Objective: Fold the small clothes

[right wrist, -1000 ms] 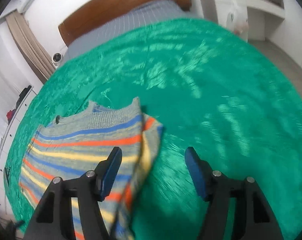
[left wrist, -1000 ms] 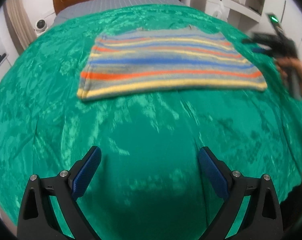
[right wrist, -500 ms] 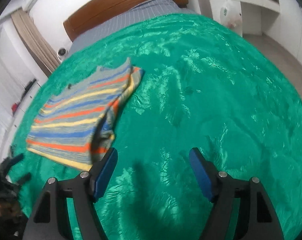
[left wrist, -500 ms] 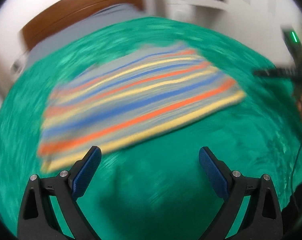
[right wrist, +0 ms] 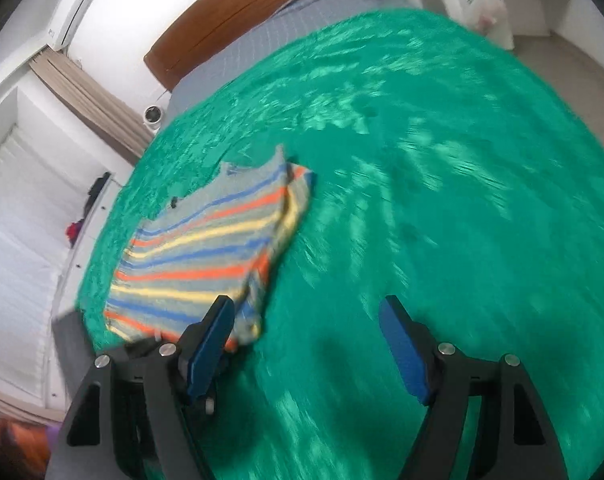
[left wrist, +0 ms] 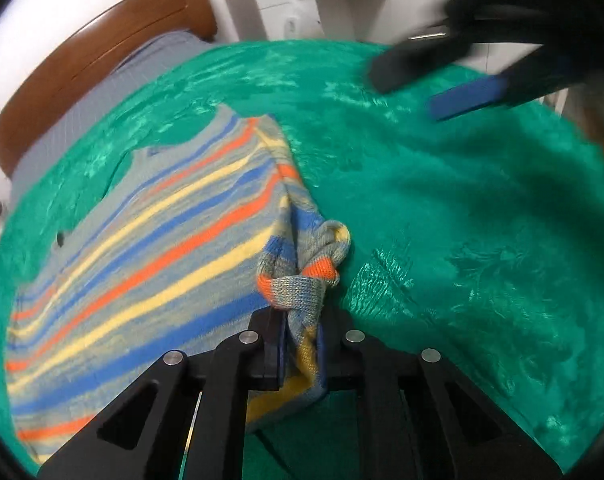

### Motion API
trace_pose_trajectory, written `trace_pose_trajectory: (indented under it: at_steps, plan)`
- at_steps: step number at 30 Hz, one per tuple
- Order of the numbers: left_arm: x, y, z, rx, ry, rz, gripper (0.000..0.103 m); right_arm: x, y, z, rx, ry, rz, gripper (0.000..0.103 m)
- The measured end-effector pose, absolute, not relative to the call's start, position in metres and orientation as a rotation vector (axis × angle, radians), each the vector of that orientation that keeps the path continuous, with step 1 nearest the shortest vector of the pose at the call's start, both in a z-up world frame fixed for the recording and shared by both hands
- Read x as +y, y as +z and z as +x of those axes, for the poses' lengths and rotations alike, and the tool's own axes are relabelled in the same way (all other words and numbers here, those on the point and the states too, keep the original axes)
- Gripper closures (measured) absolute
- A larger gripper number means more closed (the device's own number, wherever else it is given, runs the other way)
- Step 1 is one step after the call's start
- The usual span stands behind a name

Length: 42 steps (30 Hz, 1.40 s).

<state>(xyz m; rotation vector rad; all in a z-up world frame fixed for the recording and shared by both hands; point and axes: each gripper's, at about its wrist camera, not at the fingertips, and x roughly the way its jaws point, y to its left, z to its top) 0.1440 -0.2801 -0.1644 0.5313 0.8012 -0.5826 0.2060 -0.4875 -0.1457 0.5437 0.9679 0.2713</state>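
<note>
A small knit sweater (left wrist: 149, 232) with grey, blue, orange and yellow stripes lies on a green bedspread (left wrist: 482, 220). My left gripper (left wrist: 302, 340) is shut on the sweater's near right corner, and the cloth bunches up between its jaws. The sweater also shows in the right wrist view (right wrist: 209, 252), left of centre. My right gripper (right wrist: 308, 344) is open and empty above the bedspread, just right of the sweater's near edge. It also shows blurred at the top right of the left wrist view (left wrist: 454, 84).
A brown wooden headboard (right wrist: 261, 4) and a grey sheet (right wrist: 302, 12) lie at the far end of the bed. White shelves (left wrist: 302, 4) stand by the far wall. A white cabinet (right wrist: 29, 216) and beige curtain (right wrist: 89, 100) stand to the left.
My left gripper has moved in to the sweater's corner and shut on it. My right gripper has swung across, still open, and now sits close to the sweater's near edge.
</note>
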Motion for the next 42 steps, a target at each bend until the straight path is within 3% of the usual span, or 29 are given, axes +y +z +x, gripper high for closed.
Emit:
trace_pose_trajectory:
  at_steps: [5, 7, 9, 19, 27, 28, 32, 35, 38, 42]
  plan:
    - [-0.267, -0.151, 0.134, 0.787, -0.619, 0.474, 0.093, -0.462, -0.182, 0.277, 1.012, 0.332, 0.791, 0.027]
    - [-0.26, -0.146, 0.135, 0.793, -0.622, 0.442, 0.093, -0.453, -0.198, 0.298, 1.03, 0.291, 0.86, 0.035]
    - [-0.243, -0.137, 0.138, 0.797, -0.616, 0.386, 0.093, -0.441, -0.197, 0.312, 1.034, 0.262, 0.819, 0.096]
    - [-0.08, -0.081, 0.171, 0.789, -0.437, 0.017, 0.094, -0.295, -0.076, 0.361, 0.965, 0.518, 0.494, 0.095]
    - [0.037, -0.114, 0.199, 0.906, -0.22, -0.157, 0.091, -0.13, -0.095, 0.404, 1.039, 0.614, 0.354, 0.095]
    - [0.042, -0.12, 0.203, 0.928, -0.199, -0.156, 0.082, -0.118, -0.102, 0.405, 1.047, 0.618, 0.354, 0.093]
    - [0.078, -0.132, 0.209, 0.986, -0.096, -0.161, 0.032, -0.101, -0.128, 0.403, 1.072, 0.661, 0.475, 0.065]
    - [0.095, -0.119, 0.204, 0.946, -0.139, -0.214, 0.024, -0.132, -0.116, 0.382, 0.989, 0.676, 0.517, 0.064]
    - [0.095, -0.109, 0.213, 0.915, -0.2, -0.25, 0.017, -0.166, -0.103, 0.351, 0.942, 0.619, 0.336, 0.064]
    - [0.078, -0.121, 0.236, 0.935, -0.192, -0.143, 0.017, -0.178, -0.105, 0.292, 0.945, 0.673, 0.131, 0.062]
